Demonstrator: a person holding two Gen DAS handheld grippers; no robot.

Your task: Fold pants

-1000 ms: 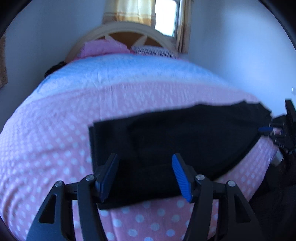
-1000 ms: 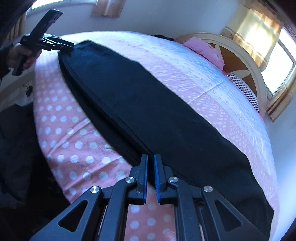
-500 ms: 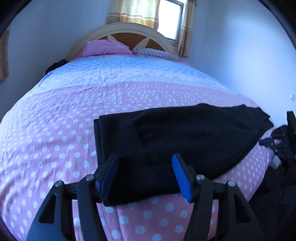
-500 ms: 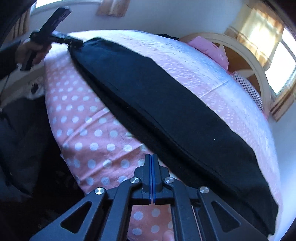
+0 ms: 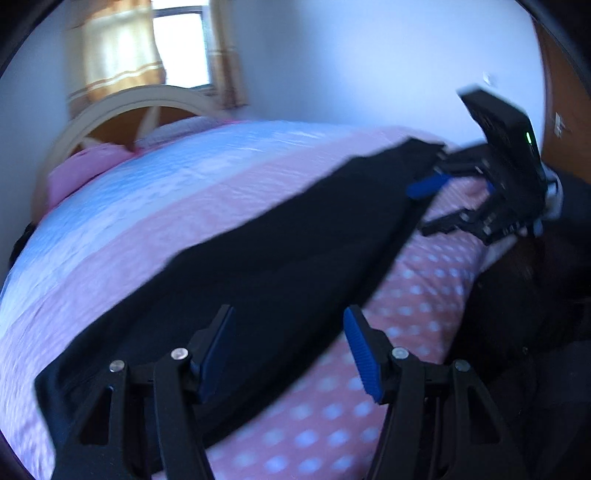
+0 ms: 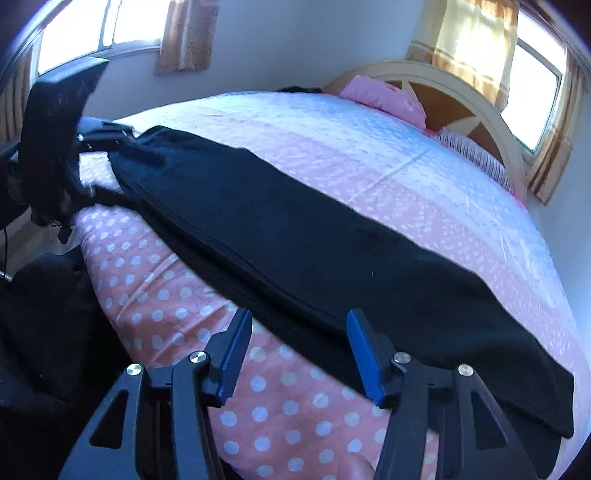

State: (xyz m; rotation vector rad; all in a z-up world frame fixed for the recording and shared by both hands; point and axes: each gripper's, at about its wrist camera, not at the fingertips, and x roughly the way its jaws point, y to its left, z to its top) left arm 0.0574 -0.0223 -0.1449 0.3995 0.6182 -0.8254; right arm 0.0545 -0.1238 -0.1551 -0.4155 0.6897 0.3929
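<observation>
The bed (image 6: 369, 155) fills most of both my views, its cover pale blue toward the arched headboard (image 6: 443, 79) in the upper right of the right wrist frame and pink with white dots (image 6: 155, 295) along the near edge. Across that pink band I see the pants (image 6: 314, 240), black and laid out long and flat, running from the upper left of the right wrist frame down to the lower right corner; in the left wrist view the same pants (image 5: 277, 266) stretch from the lower left up toward the upper right. A pink pillow (image 6: 384, 98) sits against the headboard, with curtained windows (image 6: 469, 26) behind. My left hand-held gripper (image 5: 290, 350) hangs over the near end of the pants with its blue-padded jaws set wide and nothing between them. My right hand-held gripper (image 6: 299, 362) is likewise spread wide, hovering above the lower edge of the pants and the dotted cover, empty. From the left wrist camera I can see the right hand-held gripper (image 5: 436, 205) at the far end of the pants in the upper right of the frame, though motion blur leaves me unsure whether a finger (image 5: 428, 184) touches the cloth there.
</observation>
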